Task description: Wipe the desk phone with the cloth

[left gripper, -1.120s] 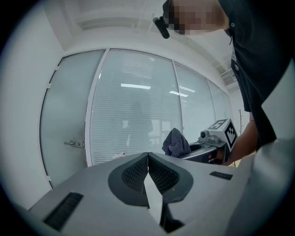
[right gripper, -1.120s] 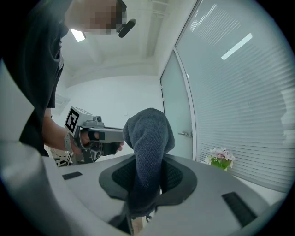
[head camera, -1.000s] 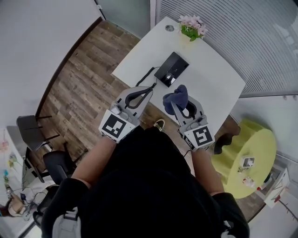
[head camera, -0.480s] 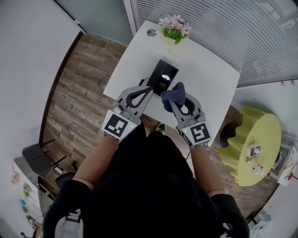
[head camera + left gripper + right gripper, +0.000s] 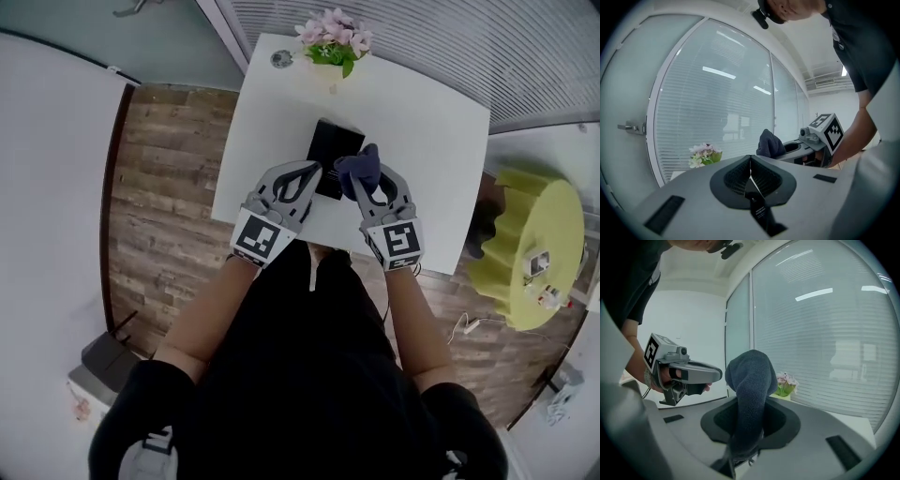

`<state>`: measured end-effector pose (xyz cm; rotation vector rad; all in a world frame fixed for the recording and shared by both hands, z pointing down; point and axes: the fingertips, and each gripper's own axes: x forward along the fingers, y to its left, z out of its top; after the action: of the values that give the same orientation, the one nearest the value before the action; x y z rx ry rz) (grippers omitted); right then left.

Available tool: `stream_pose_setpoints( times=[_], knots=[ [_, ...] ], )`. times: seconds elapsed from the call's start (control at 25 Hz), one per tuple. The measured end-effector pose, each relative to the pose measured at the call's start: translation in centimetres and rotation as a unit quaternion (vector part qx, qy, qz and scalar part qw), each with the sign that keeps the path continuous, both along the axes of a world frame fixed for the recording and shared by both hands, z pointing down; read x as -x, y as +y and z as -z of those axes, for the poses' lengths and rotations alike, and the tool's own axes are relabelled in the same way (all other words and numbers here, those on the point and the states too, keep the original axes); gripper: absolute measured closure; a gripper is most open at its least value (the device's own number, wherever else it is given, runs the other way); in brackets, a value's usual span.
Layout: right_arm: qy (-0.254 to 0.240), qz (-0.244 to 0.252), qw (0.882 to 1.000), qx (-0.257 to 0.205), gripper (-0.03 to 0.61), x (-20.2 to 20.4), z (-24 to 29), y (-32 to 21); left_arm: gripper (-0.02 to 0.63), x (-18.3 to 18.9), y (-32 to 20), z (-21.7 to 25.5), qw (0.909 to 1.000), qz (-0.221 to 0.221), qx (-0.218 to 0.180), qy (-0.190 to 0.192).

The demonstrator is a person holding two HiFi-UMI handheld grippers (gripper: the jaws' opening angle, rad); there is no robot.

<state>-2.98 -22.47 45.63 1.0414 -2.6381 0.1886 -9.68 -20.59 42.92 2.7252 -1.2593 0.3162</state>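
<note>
The black desk phone [image 5: 335, 150] lies on the white table [image 5: 431, 141], partly hidden behind both grippers. My right gripper [image 5: 361, 184] is shut on a dark blue cloth [image 5: 360, 169] that bunches up over the phone's near right end; the cloth [image 5: 749, 394] rises from between the jaws in the right gripper view. My left gripper [image 5: 307, 174] hovers over the phone's left side, jaws shut with nothing between them. In the left gripper view the jaws [image 5: 751, 171] meet, and the cloth [image 5: 769, 144] shows beside them.
A pot of pink flowers [image 5: 330, 45] stands at the table's far edge, with a small round disc [image 5: 281, 58] beside it. A yellow-green round table [image 5: 527, 251] sits to the right. Wooden floor [image 5: 159, 187] lies left of the table.
The view has swung so the table sits straight ahead. Both grippers have moved forward over the phone, the right one still carrying the cloth.
</note>
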Motion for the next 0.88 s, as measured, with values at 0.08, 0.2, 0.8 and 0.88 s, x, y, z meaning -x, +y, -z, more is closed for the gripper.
stream_pose_setpoints(
  times=[0.08, 0.2, 0.8, 0.88],
  knots=[
    [0.000, -0.017, 1.000, 0.002, 0.474, 0.3, -1.1, -0.9, 0.603, 0.4, -1.1, -1.3, 0.9999, -0.007, 0.011, 0.008],
    [0.004, -0.040, 0.999, 0.003, 0.474, 0.7, -2.7, -2.1, 0.603, 0.7, -2.4, -2.9, 0.9995, -0.015, 0.023, 0.017],
    [0.024, -0.143, 0.989, -0.007, 0.474, 0.5, -7.6, -7.8, 0.603, -0.4, -6.3, -8.7, 0.9959, -0.059, 0.066, 0.020],
    [0.032, -0.141, 0.989, -0.008, 0.474, 0.8, -8.3, -8.2, 0.603, -0.3, -6.6, -9.0, 0.9958, -0.057, 0.068, 0.022]
  ],
)
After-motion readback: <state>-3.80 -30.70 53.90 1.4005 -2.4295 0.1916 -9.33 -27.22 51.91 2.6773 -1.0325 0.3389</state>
